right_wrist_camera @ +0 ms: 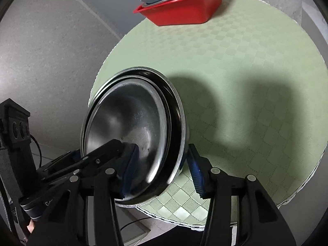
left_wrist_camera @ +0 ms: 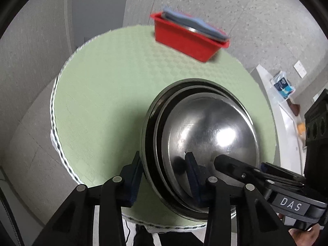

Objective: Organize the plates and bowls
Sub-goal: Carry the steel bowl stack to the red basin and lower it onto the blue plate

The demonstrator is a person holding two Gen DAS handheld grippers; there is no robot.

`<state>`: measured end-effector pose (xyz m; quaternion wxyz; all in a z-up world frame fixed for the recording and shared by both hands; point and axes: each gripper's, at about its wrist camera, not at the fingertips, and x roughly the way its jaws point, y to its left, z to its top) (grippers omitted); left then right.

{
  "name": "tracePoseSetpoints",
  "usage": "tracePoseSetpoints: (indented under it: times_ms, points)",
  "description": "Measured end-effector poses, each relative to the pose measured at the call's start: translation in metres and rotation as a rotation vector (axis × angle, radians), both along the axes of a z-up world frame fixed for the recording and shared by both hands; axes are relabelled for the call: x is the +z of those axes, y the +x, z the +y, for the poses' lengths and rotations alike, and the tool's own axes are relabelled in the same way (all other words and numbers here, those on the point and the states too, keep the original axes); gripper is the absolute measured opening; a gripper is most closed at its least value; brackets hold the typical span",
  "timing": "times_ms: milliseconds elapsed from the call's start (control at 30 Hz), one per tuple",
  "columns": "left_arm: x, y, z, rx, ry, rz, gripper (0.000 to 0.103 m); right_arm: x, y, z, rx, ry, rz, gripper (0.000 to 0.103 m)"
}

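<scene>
Both the left hand-held gripper (left_wrist_camera: 164, 176) and the right hand-held gripper (right_wrist_camera: 162, 170) pinch the rim of the stack of shiny bowls (left_wrist_camera: 205, 135) near the tabletop (left_wrist_camera: 102, 94) edge, so lifting together toward the red tub (left_wrist_camera: 184, 39) seems next.

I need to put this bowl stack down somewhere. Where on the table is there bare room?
The green mat lies bare between the nested steel bowls at the near edge and the red tub at the far edge. In the left wrist view, the mat left of the bowls is bare too. It is crowded at the near rim, where the left gripper and right gripper straddle the stack.
</scene>
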<state>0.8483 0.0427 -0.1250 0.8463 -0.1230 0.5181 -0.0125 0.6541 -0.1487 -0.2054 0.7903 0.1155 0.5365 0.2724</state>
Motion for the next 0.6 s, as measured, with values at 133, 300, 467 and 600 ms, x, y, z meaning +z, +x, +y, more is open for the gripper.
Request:
tracePoseSetpoints:
  times_ms: [133, 300, 467, 600]
  points:
    - [0.021, 0.002, -0.001, -0.01, 0.004, -0.052, 0.036, 0.019, 0.012, -0.006, -0.002, 0.026, -0.031, 0.049]
    - [0.056, 0.027, -0.009, -0.015, 0.002, -0.127, 0.035, 0.059, 0.037, -0.015, 0.0, 0.045, -0.115, 0.049]
    - [0.079, 0.077, -0.013, -0.011, -0.021, -0.171, 0.035, 0.103, 0.086, -0.028, 0.007, 0.067, -0.187, 0.049]
    - [0.087, 0.129, -0.02, -0.008, -0.001, -0.198, 0.037, 0.133, 0.138, -0.031, 0.017, 0.07, -0.232, 0.049]
